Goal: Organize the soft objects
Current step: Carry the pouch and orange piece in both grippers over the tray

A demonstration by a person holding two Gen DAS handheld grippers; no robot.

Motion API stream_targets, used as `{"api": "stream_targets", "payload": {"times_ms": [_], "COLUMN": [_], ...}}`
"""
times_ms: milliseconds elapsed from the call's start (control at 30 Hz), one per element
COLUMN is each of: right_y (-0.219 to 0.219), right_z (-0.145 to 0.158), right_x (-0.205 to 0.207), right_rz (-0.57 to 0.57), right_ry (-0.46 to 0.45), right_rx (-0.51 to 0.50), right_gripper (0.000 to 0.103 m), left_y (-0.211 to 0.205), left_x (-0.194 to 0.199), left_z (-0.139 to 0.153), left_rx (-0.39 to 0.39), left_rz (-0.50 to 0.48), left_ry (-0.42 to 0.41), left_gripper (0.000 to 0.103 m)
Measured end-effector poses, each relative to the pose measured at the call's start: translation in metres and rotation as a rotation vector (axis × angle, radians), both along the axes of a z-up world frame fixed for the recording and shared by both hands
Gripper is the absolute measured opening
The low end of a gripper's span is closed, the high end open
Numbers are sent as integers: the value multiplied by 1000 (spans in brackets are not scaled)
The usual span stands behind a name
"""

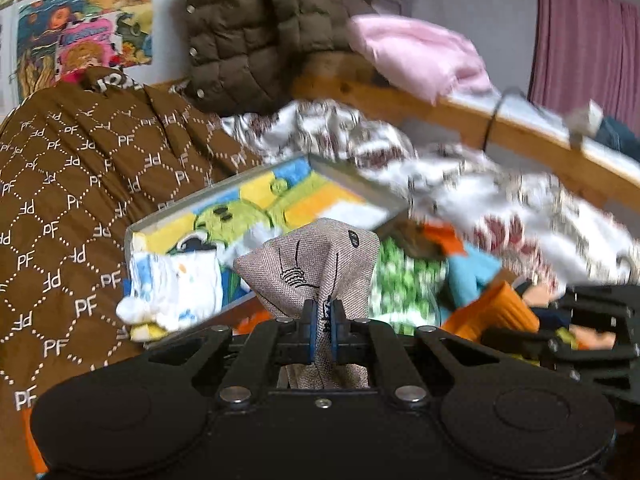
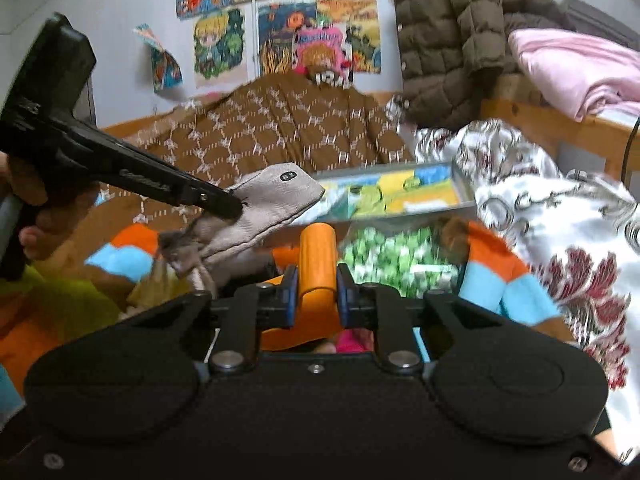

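Observation:
In the left wrist view my left gripper [image 1: 323, 314] is shut on a grey woven cloth [image 1: 312, 256] with black stitching, and the cloth bunches up above the blue pads. The right wrist view shows that same left gripper [image 2: 234, 208] coming in from the left in a person's hand, with the grey cloth [image 2: 276, 196] lifted over the pile. My right gripper [image 2: 317, 290] is shut on a ribbed orange cloth [image 2: 318, 254], which stands up in a fold between its pads. Below both lies a heap of soft things.
A shallow grey box with a bright cartoon picture [image 1: 260, 200] lies behind the pile. A brown quilted jacket [image 1: 60, 184] lies to its left and a white flowered blanket [image 2: 560, 224] to its right. An orange, blue and brown striped knit [image 2: 500, 276], green patterned cloth [image 2: 392, 256], wooden bed rail [image 1: 480, 120].

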State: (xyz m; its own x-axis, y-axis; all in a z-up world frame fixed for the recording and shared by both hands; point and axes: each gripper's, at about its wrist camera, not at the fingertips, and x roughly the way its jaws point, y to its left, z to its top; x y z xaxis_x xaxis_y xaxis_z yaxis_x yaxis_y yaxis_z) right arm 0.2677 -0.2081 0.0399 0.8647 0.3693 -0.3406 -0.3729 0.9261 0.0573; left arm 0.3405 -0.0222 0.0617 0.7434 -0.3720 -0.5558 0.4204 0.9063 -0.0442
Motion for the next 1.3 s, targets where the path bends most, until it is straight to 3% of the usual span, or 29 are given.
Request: {"api": "stream_targets", "payload": {"times_ms": [367,567,867,1067,1300], "right_y": [11,8,27,49,90], "right_z": [19,48,82,86,75], "right_x": [22,50,146,220,304], "right_rz": [-75,-146,-80,-81,-56], "right_ry": [-94,-124,-118,-47,18], "right_rx": [-55,-77,-103,-109,-212], "right_gripper": [12,12,12,12,12], "left_y": [-1,7,30,47,61], "left_x": [58,90,132,159,191], "left_z": [33,38,30,15,-5], "left_rx": [-253,-296,-317,-348,-349], "left_rz": [49,116,236,323,392], "left_ry": [-130,-173,-160,-139,-112], "left_gripper": [6,6,6,6,6]}}
